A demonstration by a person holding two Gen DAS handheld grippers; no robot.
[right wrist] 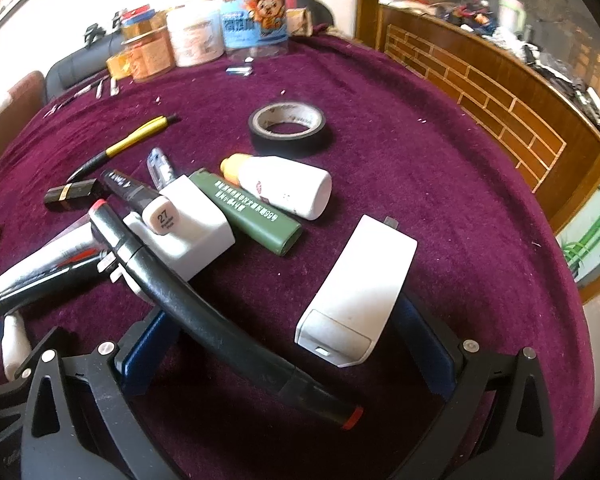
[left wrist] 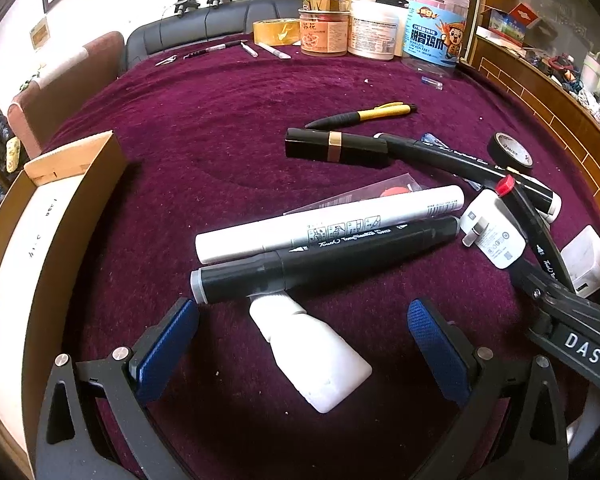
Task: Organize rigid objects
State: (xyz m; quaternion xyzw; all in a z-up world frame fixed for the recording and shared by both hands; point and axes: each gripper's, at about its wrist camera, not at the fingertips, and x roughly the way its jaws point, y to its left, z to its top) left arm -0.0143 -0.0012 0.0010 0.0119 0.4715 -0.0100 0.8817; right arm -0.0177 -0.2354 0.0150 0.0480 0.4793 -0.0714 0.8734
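Note:
My left gripper (left wrist: 300,332) is open over the purple cloth, its blue pads either side of a white squeeze tube (left wrist: 312,352). Just ahead lie a black marker with a grey cap (left wrist: 324,264) and a white marker (left wrist: 328,224). My right gripper (right wrist: 288,348) is also open. A black marker with red ends (right wrist: 220,320) lies across its left finger, and a white charger (right wrist: 360,292) sits against its right finger. Neither is clamped. Further ahead are a green lighter (right wrist: 256,212), a white bottle with an orange cap (right wrist: 284,188) and a second white charger (right wrist: 188,232).
An open cardboard box (left wrist: 40,240) stands at the left. A black lipstick (left wrist: 336,148), a yellow and black pen (left wrist: 360,116) and a black tape roll (right wrist: 290,128) lie mid-table. Jars (left wrist: 372,32) line the far edge. A wooden counter (right wrist: 500,92) borders the right.

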